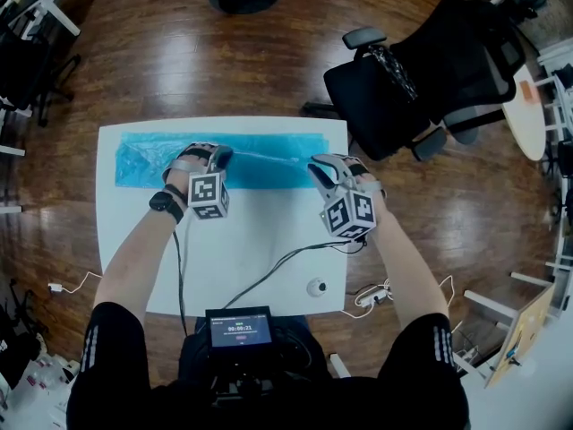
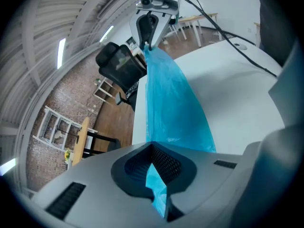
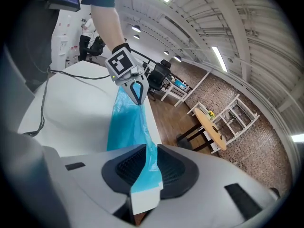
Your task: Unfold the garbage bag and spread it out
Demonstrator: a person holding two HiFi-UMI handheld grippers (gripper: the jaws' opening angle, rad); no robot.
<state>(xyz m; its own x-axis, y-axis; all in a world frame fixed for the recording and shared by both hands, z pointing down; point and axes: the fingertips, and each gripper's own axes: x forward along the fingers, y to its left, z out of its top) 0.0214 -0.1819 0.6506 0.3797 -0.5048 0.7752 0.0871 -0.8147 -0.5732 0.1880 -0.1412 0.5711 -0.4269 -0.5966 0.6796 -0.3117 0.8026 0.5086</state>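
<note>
Garbage bag [image 1: 143, 161] lies along the table's [image 1: 260, 258] far edge, long axis left-right in my head view. It's a narrow translucent blue strip, wrinkled. Left gripper [image 1: 221, 156] is clamped on it. Right gripper [image 1: 316, 165] has its jaws apart, bag edge between them.

White table [image 1: 251, 240] — blue bag [image 1: 260, 159], cable [image 1: 277, 271]

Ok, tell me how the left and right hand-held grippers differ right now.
The left hand-held gripper is shut on the blue garbage bag; the right hand-held gripper has its jaws apart, with the bag loose between them. The left sits near the bag's middle, the right at its right end. Both meet its near edge.
</note>
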